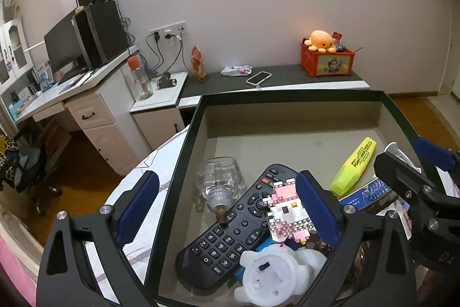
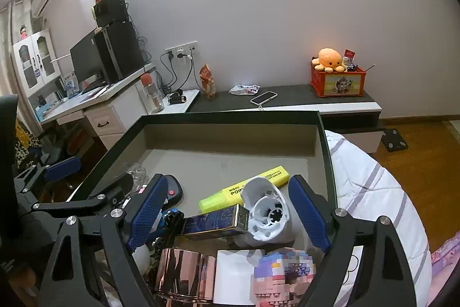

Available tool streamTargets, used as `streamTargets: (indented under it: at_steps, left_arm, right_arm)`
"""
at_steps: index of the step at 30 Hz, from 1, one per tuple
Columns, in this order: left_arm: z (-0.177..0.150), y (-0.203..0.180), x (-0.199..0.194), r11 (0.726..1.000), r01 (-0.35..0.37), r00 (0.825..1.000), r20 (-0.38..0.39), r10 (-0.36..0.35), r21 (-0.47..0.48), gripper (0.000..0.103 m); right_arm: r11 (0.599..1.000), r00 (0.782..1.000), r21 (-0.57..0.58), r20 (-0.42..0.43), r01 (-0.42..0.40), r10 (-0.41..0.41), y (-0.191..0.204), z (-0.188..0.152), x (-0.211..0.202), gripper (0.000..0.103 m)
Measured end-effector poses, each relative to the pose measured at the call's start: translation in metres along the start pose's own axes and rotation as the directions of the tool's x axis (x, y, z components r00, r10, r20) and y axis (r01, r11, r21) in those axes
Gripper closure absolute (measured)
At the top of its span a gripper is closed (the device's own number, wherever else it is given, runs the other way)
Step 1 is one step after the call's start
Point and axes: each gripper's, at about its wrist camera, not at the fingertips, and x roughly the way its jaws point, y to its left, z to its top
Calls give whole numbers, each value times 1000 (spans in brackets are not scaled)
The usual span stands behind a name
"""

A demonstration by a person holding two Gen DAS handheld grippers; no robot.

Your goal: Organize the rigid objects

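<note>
A shallow box with a black rim [image 1: 187,134] lies on a bed and holds the objects. In the left wrist view my left gripper [image 1: 227,209] stands open over a black remote [image 1: 230,232], a clear glass bottle [image 1: 220,180] and a pink-and-white brick figure [image 1: 287,212] that lies beside its right pad. A white plastic toy [image 1: 273,275] is nearest the camera. My right gripper [image 2: 228,216] is open around a white round plastic piece [image 2: 267,215] and a blue-and-gold box [image 2: 212,223], with its pads apart from them. A yellow highlighter [image 2: 244,189] lies behind.
A rose-gold roll [image 2: 184,275], a white card [image 2: 233,275] and a pastel brick figure [image 2: 284,275] lie near the box's front edge. The box's far half [image 2: 230,160] is bare. Beyond are a desk [image 1: 86,82], a low shelf with a phone [image 1: 258,77] and a red crate [image 1: 327,62].
</note>
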Motion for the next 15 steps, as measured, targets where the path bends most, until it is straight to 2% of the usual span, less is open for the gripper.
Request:
streamTargets:
  at_steps: [3, 4, 5, 10, 12, 15]
  left_arm:
    - [0, 1, -1, 1000, 1, 1000, 1, -1, -6, 4]
    - [-1, 2, -1, 1000, 8, 1000, 0, -8, -12, 2]
    - [-1, 4, -1, 1000, 20, 1000, 4, -20, -20, 1]
    - [-3, 10, -5, 994, 95, 995, -7, -96, -49, 1]
    - [-7, 17, -18, 989, 122, 992, 9, -122, -86, 1]
    - [-14, 29, -43, 964, 219, 976, 42, -215, -151, 0]
  right_arm:
    - [999, 999, 4, 4, 41, -41, 0, 0, -1, 9]
    - [999, 999, 1, 12, 47, -47, 0, 0, -2, 2]
    - [999, 999, -2, 25, 44, -44, -1, 1, -4, 0]
    - [1000, 998, -25, 56, 11, -10, 2, 2, -10, 0]
    - [999, 998, -34, 58, 28, -26, 4, 2, -16, 0]
    - [998, 994, -49, 107, 40, -35, 6, 4, -37, 0]
